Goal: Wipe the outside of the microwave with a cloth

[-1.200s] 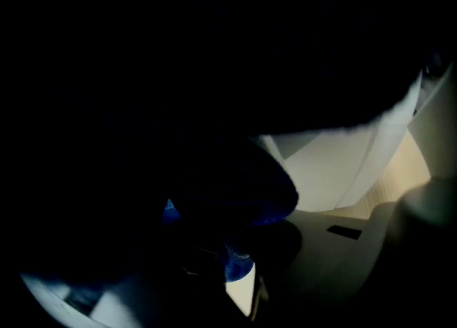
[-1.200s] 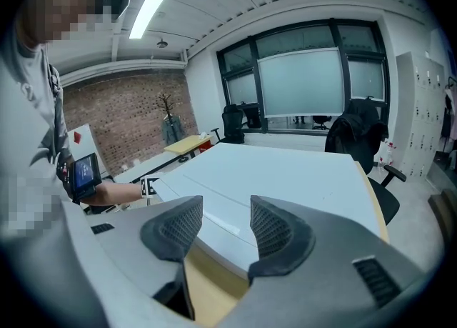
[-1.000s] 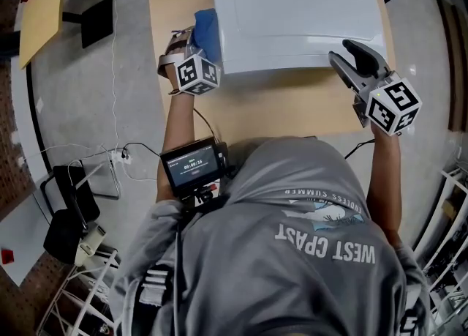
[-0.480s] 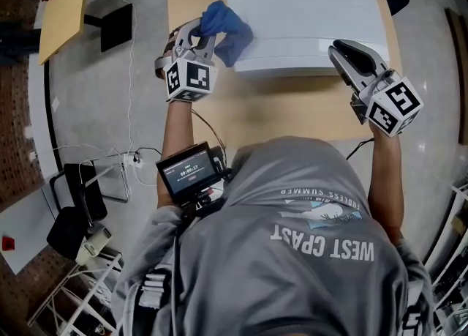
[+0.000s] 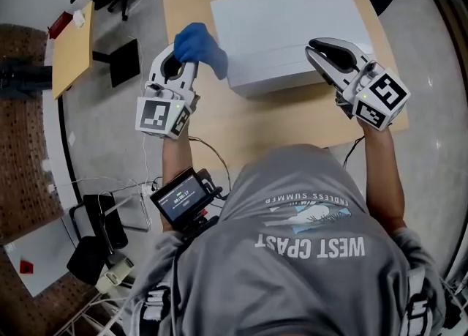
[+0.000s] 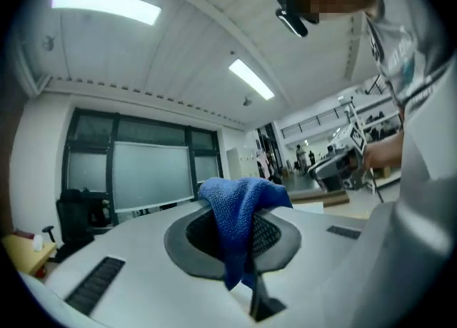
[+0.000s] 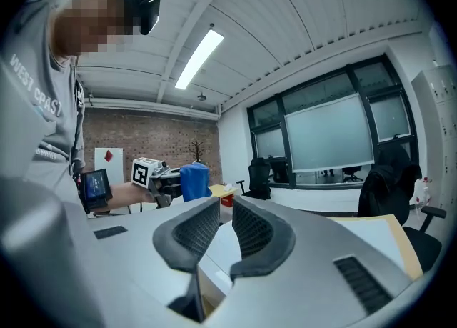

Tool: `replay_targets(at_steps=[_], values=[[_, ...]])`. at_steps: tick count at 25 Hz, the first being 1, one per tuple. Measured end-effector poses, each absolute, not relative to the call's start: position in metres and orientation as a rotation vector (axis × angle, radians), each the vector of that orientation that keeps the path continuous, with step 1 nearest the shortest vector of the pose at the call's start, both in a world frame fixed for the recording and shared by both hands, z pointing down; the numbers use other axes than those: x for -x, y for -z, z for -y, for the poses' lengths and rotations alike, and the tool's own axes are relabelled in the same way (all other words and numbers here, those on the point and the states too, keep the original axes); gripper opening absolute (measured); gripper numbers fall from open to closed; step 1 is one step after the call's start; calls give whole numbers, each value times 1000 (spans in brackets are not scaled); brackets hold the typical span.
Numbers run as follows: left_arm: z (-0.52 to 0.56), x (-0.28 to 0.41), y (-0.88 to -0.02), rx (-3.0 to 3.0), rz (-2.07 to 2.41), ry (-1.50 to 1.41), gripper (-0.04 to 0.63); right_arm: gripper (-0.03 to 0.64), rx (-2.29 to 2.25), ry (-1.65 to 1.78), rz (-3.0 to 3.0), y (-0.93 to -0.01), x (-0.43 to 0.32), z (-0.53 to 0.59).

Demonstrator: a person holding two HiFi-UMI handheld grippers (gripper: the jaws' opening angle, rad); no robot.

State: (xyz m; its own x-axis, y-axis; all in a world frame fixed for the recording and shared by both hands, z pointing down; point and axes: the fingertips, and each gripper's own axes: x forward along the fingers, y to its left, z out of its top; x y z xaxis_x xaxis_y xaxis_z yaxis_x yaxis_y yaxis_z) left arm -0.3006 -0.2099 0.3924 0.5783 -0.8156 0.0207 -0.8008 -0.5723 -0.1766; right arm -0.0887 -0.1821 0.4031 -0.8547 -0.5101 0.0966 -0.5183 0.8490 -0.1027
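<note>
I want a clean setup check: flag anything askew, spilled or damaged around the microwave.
Nothing stands out. The microwave sits flat on the table, its top unmarked, with no spill around it. The cloth is bunched in the shut left gripper, by the microwave's left edge. The microwave's front cannot be seen.

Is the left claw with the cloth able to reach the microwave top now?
Probably yes: the left claw, shut on the blue cloth, is at the microwave's left edge, with nothing between them.
</note>
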Motion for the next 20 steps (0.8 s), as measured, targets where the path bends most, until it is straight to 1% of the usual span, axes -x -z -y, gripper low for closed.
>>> replay_targets(at_steps=[3,7,10,14,20], values=[[185,292,-368,2746,-1275,-43,48,60,-849,-138,2989,-390,85,169],[180,268,-337,2869,-1114,-242,48,54,-815,-91,3021,-364,80,185],[179,247,-320,2920,-1006,-256,48,34,-770,-81,3030,-345,79,194],[180,231,-318,2950,-977,-246,48,31,-696,-94,3040,-339,82,198],[188,243,-323,2973,-1021,-282,48,31,-583,-118,3043,-346,109,204]])
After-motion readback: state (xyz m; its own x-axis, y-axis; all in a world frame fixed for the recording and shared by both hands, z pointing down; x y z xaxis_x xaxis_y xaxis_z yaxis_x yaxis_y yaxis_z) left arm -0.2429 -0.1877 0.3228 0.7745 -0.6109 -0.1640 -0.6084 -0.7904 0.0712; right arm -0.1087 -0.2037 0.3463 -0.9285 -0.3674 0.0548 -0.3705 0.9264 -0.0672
